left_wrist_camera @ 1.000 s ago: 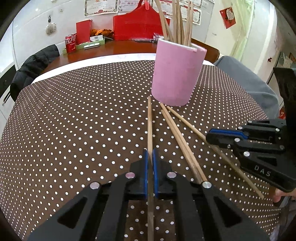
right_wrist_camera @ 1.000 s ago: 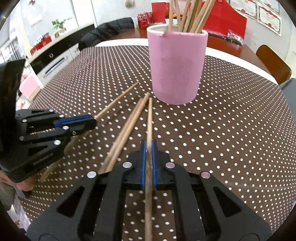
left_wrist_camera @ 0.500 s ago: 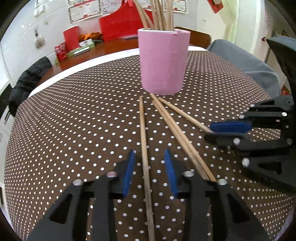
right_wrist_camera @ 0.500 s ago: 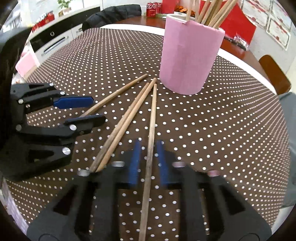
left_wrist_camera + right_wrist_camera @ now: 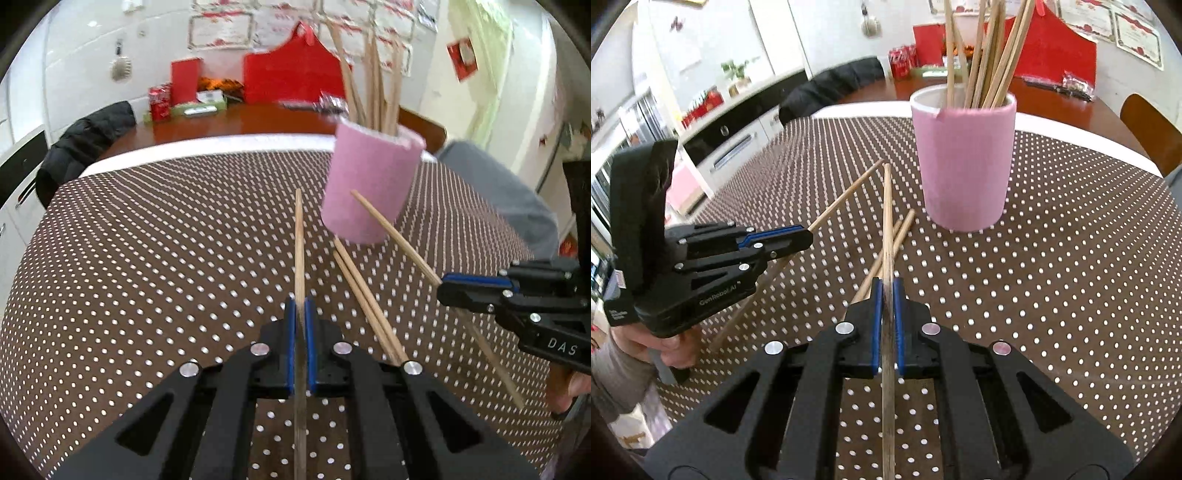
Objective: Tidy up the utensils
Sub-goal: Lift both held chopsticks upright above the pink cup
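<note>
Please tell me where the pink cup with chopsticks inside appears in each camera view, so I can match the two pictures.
Left wrist view: the pink cup is right of centre in the upper half, leaning in the fisheye picture.
Right wrist view: the pink cup is right of centre in the upper half, looking upright.
Shared landmark: the two loose chopsticks lying together on the dotted tablecloth.

"DAS" marks the right gripper; "GenRobot.AI" marks the left gripper.

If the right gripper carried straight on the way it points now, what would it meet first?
Probably the dotted tablecloth just left of the pink cup. The right gripper points downward, and its held chopstick would land first; the cup looks narrowly missed, though depth is unclear.
</note>
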